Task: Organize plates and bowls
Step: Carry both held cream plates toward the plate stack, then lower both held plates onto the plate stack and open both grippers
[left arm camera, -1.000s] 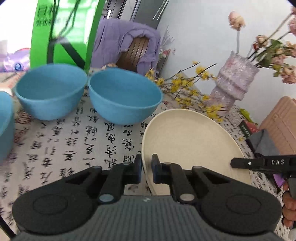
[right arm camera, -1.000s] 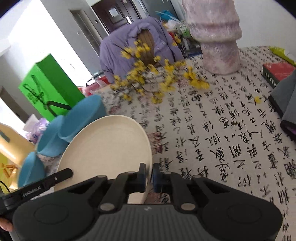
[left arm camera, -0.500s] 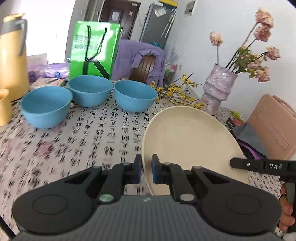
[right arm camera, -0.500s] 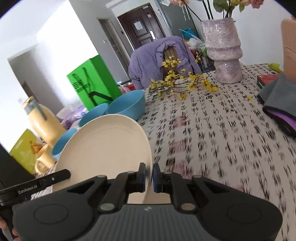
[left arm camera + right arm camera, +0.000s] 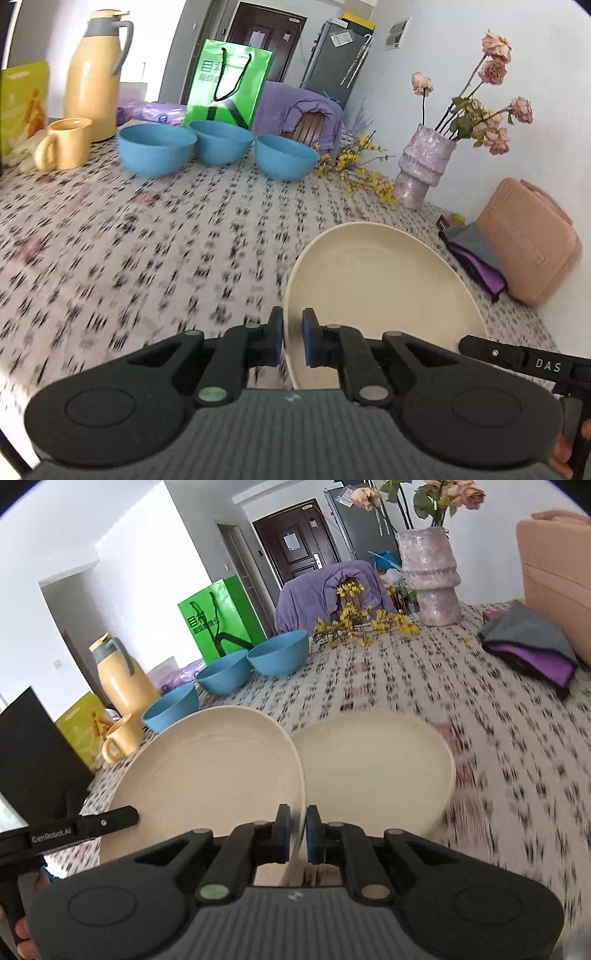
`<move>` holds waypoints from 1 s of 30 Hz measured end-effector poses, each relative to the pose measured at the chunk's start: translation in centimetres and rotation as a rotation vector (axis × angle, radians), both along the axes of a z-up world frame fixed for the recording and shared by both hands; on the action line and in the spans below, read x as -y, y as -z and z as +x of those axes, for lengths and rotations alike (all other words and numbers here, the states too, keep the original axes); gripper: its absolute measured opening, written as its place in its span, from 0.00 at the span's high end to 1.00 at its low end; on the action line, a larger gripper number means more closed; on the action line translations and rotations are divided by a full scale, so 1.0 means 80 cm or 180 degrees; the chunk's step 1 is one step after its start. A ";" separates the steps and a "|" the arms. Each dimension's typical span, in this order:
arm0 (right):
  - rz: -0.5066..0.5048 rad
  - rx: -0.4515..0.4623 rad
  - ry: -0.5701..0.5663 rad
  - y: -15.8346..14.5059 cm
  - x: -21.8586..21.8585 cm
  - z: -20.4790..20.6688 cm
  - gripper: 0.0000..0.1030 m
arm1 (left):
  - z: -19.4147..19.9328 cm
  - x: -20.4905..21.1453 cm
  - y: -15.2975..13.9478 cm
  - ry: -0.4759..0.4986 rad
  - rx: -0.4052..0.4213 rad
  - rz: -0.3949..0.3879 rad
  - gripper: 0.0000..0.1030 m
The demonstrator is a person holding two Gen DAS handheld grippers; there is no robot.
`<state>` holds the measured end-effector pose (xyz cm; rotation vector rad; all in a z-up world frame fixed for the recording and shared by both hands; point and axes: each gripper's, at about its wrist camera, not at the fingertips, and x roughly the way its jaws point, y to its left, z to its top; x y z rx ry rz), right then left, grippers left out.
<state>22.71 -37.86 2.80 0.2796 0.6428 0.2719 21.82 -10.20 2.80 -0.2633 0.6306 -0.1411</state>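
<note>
Overhead of the calligraphy-print tablecloth (image 5: 155, 236), both the left gripper (image 5: 293, 341) and right gripper (image 5: 296, 829) clamped one cream plate (image 5: 376, 291) by opposite rims, just above a second plate (image 5: 380, 771); three blue bowls (image 5: 218, 147) sat beyond, near the vase (image 5: 421, 171).

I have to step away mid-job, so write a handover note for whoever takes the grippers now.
Left gripper: shut on the carried plate's left rim.
Right gripper: shut on the same plate's right rim.
A second cream plate lies on the table just beyond it. Three blue bowls sit separately at the far side.
Done: one plate lifted.
Left: probably stack the plates, then nest the bowls.
</note>
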 end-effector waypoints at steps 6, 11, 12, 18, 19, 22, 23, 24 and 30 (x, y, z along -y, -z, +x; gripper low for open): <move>0.0072 -0.0009 0.0077 0.016 0.005 -0.034 0.92 | -0.021 0.006 0.004 0.0014 -0.0010 0.0052 0.90; 0.0114 -0.0016 0.0114 0.019 0.008 -0.040 0.92 | -0.024 0.010 0.003 0.0042 0.0019 0.0066 0.90; 0.0118 -0.0015 0.0119 0.019 0.009 -0.041 0.92 | -0.023 0.010 0.004 0.0043 0.0014 0.0065 0.90; 0.0107 -0.0025 0.0169 0.021 0.014 -0.034 0.92 | -0.010 0.015 0.010 0.0087 -0.0049 0.0029 0.90; 0.0111 -0.0026 0.0188 0.021 0.016 -0.032 0.92 | -0.006 0.017 0.012 0.0100 -0.0064 0.0017 0.90; 0.0109 -0.0024 0.0265 0.021 0.024 -0.025 0.92 | 0.011 0.027 0.013 0.0165 -0.0098 0.0020 0.90; 0.0107 -0.0023 0.0292 0.021 0.027 -0.023 0.92 | 0.015 0.030 0.013 0.0187 -0.0094 0.0028 0.90; 0.0101 -0.0021 0.0318 0.021 0.029 -0.019 0.92 | 0.023 0.035 0.013 0.0219 -0.0090 0.0025 0.90; 0.0066 -0.0032 0.0515 0.019 0.052 0.012 0.92 | 0.079 0.059 0.015 0.0372 -0.0135 -0.0030 0.90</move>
